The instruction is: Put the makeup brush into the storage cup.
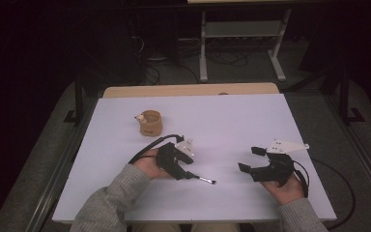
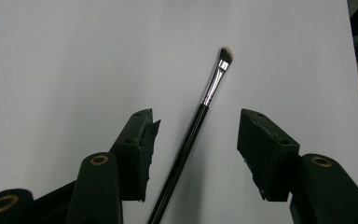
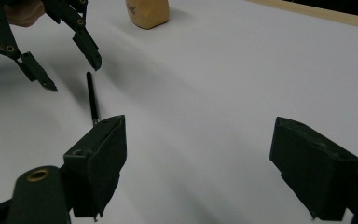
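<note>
Nearest, the left claw (image 2: 193, 154) stands wide, its jaws either side of a slim black-handled brush with silver ferrule (image 2: 200, 116) lying flat on the white desk (image 1: 232, 125), touching neither jaw. The right claw (image 1: 251, 159), also wide and empty, hovers well apart. Farther off stands a small tan ceramic cup (image 1: 150, 123). Risk: closing off-centre could roll the thin handle away, since it lies loose and round.
</note>
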A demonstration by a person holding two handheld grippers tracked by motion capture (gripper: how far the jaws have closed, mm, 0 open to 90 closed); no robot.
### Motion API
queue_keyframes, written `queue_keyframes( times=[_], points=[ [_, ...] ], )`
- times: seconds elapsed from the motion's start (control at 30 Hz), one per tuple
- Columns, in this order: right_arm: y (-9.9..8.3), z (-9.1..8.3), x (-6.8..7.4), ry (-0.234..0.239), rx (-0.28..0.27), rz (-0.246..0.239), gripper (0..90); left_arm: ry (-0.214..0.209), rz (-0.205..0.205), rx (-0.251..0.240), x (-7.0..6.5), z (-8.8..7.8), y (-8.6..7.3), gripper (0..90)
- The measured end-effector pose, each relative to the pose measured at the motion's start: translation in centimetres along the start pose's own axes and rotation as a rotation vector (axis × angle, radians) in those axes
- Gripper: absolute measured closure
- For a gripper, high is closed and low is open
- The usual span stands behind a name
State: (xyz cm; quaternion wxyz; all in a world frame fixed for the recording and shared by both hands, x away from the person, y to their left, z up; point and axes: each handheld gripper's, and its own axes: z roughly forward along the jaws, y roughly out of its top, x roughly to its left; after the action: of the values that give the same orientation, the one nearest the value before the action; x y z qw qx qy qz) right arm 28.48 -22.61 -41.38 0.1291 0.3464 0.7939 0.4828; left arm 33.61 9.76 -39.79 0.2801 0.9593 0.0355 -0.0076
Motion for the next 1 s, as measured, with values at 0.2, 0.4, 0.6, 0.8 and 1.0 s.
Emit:
queue_keyframes(
  times=[0.2, 0.4, 0.6, 0.8, 1.0],
  points=[
    [0.1, 0.2, 0.1, 0.005, 0.007, -0.008, 17.9, -0.002, 0.019, 0.025, 0.1, 0.6, 0.1, 46.0],
    [0.1, 0.2, 0.1, 0.006, 0.012, -0.005, 17.8, -0.016, 0.027, 0.049, 0.4, 1.2, 0.1, 51.5],
    [0.0, 0.3, 0.0, 0.009, 0.015, -0.003, 17.7, -0.040, 0.033, 0.066, 0.7, 1.9, 0.3, 58.0],
    [0.0, 0.4, 0.1, 0.014, 0.020, -0.003, 17.7, -0.048, 0.041, 0.080, 0.9, 2.3, 0.3, 61.0],
    [0.0, 0.4, 0.1, 0.012, 0.016, -0.007, 17.6, -0.057, 0.054, 0.090, 0.9, 2.7, 0.4, 64.9]
  ],
)
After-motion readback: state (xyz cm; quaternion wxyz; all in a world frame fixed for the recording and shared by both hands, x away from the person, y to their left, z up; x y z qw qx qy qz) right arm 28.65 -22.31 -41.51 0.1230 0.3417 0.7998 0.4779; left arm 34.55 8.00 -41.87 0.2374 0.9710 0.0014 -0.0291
